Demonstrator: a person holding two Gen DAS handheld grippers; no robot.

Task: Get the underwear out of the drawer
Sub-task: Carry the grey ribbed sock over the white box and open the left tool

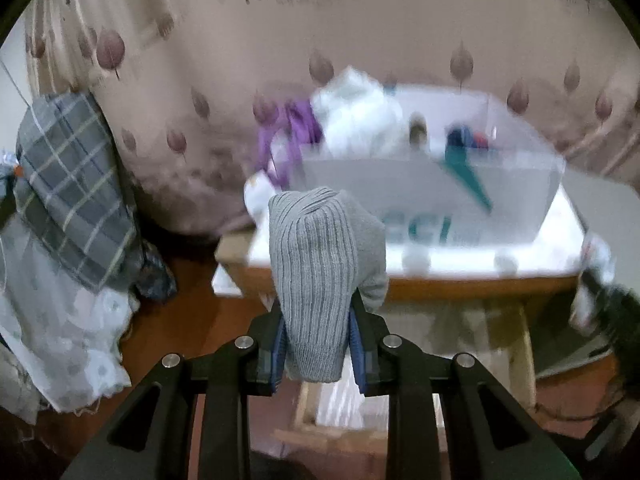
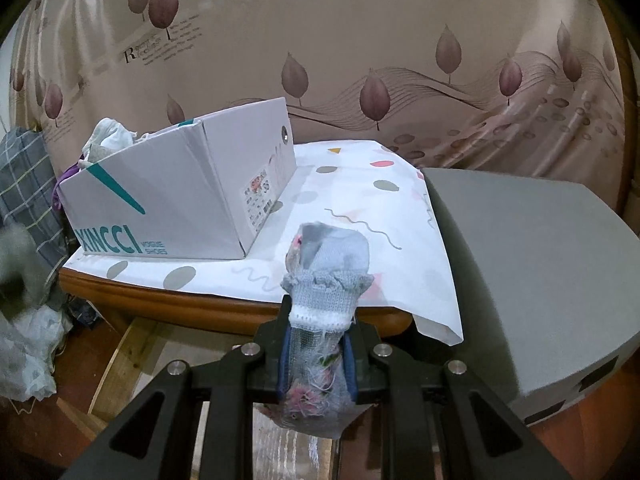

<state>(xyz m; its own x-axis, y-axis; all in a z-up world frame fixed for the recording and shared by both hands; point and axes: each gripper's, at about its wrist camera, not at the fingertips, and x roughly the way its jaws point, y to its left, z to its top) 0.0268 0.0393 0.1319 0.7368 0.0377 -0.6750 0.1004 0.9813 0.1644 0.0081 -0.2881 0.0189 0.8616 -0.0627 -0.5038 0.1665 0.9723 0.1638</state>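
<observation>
Each claw is closed on a rolled knit piece. The left claw pinches a grey ribbed roll low between its blue pads; most of the roll stands free above them at lower centre of the frame. The right claw clamps a grey frilled roll with a white band, its frayed end poking out below the pads, at lower centre of its frame.

The box, which seems to serve as the drawer, sits on the desk at middle left of the right view, its top open. More clothes, white and purple, heap at its far left end. The left view is smeared, so what else lies inside I cannot tell.

Both pieces look already clear of the box, so the step in hand is probably carrying them off and setting them down. To do it well:

- Keep both claws firmly closed; knit fabric compresses and can slip.
- The left roll is held near its bottom and looks top-heavy, so carry it upright and without jerks.
- Keep the two rolls apart, so the frayed threads do not catch.
- Pick bare cloth on the desk, at right of the box, and lower until the roll rests there before letting go.
</observation>
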